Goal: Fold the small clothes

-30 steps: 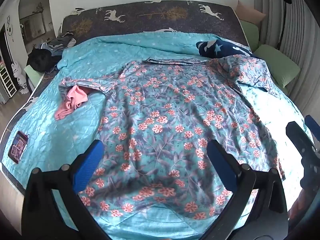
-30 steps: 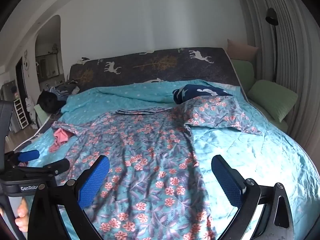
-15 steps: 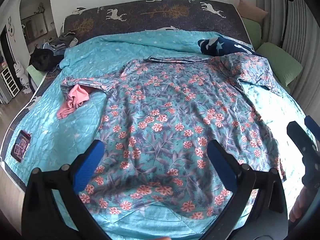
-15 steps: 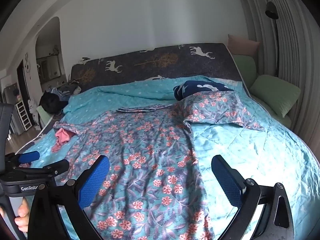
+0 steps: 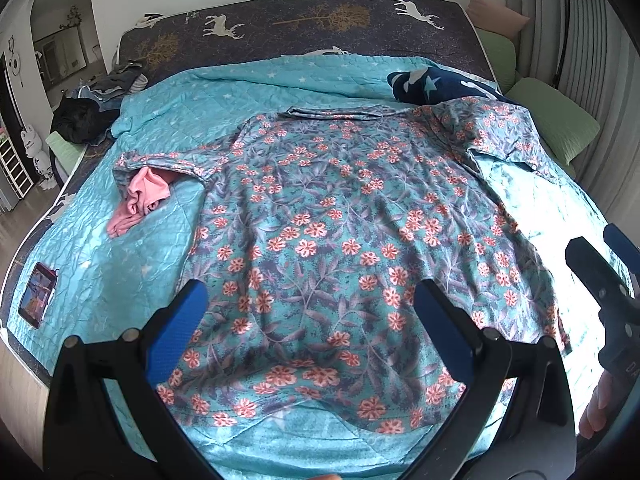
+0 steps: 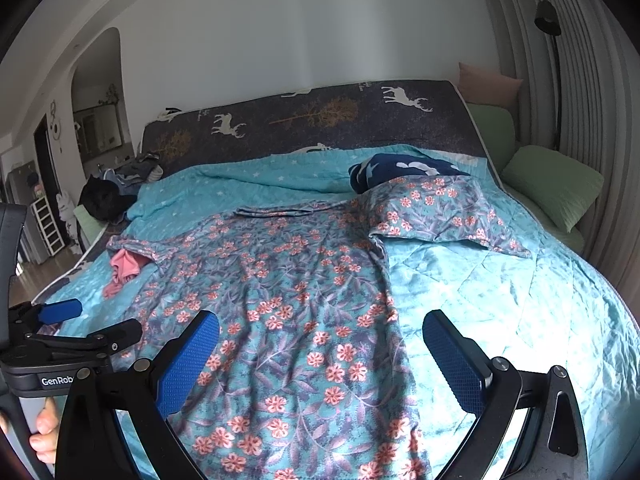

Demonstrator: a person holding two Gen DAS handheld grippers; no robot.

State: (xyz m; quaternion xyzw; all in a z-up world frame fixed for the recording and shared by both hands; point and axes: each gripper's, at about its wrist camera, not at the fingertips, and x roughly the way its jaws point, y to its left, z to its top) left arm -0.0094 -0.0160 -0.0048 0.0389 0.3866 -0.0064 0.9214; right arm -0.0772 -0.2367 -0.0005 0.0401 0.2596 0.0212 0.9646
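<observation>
A teal floral dress (image 5: 344,232) (image 6: 288,300) lies spread flat on the bed, collar toward the headboard and hem toward me. Its right sleeve (image 6: 444,212) drapes over a navy pillow (image 6: 400,168). A small pink garment (image 5: 142,196) (image 6: 122,266) pokes out from under the left sleeve. My left gripper (image 5: 308,324) hovers open above the lower skirt, nothing between its blue pads. Open too, my right gripper (image 6: 320,356) hangs over the dress's right edge near the hem. The left gripper (image 6: 86,322) also shows at the left edge of the right wrist view.
The teal quilt (image 5: 100,264) covers the bed. A phone (image 5: 38,294) lies near the left edge. Dark clothes (image 5: 84,116) are piled at the far left corner. Green pillows (image 6: 552,188) line the right side, beside a floor lamp (image 6: 548,20).
The left wrist view has tilted and risen slightly, so the dress sits a little lower and farther in frame. The right gripper has also shifted a little. Both stay open; the dress has not moved.
</observation>
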